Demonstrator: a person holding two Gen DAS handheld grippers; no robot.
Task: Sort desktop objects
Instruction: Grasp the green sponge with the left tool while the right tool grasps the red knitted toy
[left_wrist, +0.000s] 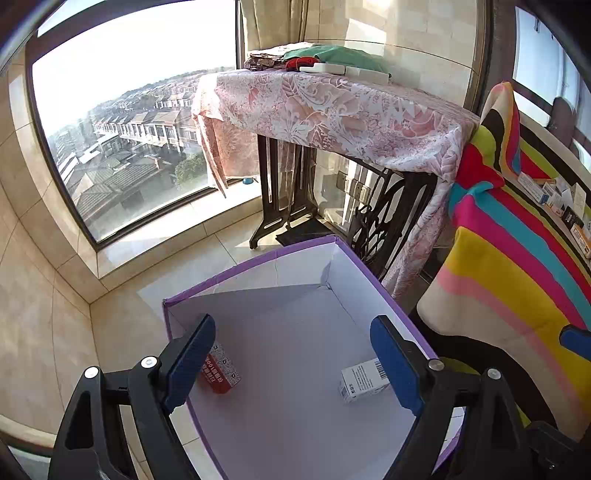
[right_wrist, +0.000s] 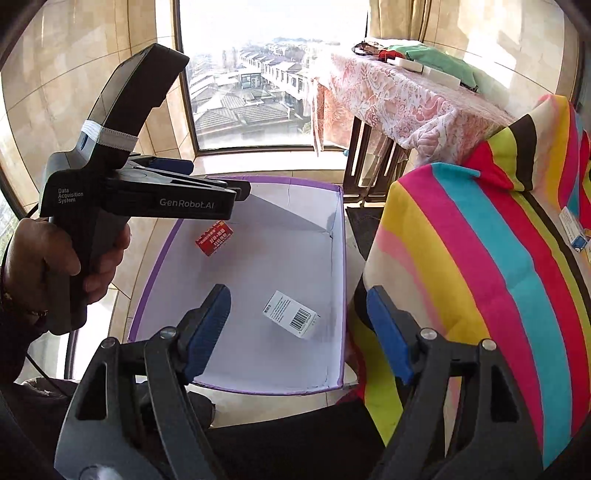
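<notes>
A purple-rimmed box with a white inside stands on the tiled floor below both grippers. In it lie a red carton at the left and a white barcoded carton at the right. My left gripper hangs open over the box with nothing between its blue pads. My right gripper is also open and empty, above the box's near right part. A hand holds the left gripper's handle.
A table draped in a bright striped blanket stands right of the box, with several small cartons on top. Behind the box is an iron-legged table under a floral cloth. A large window fills the back left.
</notes>
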